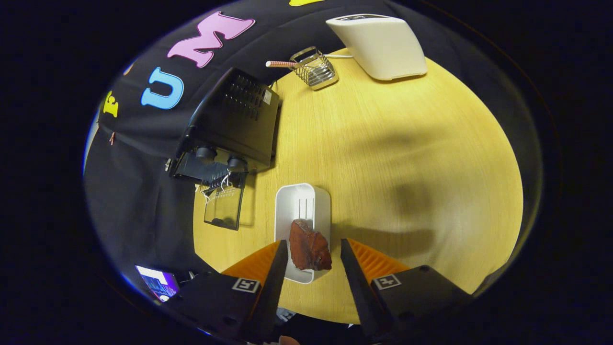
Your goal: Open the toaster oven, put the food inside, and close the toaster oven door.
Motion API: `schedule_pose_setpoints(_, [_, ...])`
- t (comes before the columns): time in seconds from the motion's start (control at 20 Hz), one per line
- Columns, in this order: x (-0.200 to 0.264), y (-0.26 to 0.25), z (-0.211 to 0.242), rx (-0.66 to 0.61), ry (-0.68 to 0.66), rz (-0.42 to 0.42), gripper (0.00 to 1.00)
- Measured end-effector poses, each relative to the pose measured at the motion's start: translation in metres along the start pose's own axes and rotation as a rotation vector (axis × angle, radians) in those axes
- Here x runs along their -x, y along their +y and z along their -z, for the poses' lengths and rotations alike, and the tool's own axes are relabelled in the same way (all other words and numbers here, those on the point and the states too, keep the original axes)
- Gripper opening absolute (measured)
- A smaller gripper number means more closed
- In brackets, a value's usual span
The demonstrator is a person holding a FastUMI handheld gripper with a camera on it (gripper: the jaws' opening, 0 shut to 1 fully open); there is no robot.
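The gripper point(313, 254) hung above the near part of the surface point(407, 158), its 2 fingers spread wide and gripping nothing. The food point(309, 250), a reddish-brown chunk, lay between the fingertips and below them, touching neither, at the near end of a white tray point(302, 203). The chunk's long axis ran near to far, roughly along the fingers, so a straight descent would likely let the jaws close across its narrower width. Farther off and to the left stood the toaster oven point(234, 122), its door point(222, 207) already swung down open toward the tray. Farthest away were a wire basket point(313, 68) and a white toaster point(380, 43).
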State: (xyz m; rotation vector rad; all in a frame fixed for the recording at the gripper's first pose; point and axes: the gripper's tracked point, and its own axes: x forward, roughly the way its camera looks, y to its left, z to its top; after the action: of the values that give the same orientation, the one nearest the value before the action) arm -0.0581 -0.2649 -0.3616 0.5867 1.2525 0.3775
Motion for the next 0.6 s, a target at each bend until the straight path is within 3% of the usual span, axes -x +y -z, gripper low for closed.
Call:
schedule_pose_setpoints(0.25, [-0.004, -0.006, 0.001, -0.032, 0.046, -0.01, 0.26])
schedule_pose_setpoints(0.6, [0.002, 0.006, 0.0, -0.093, 0.045, -0.035, 0.18])
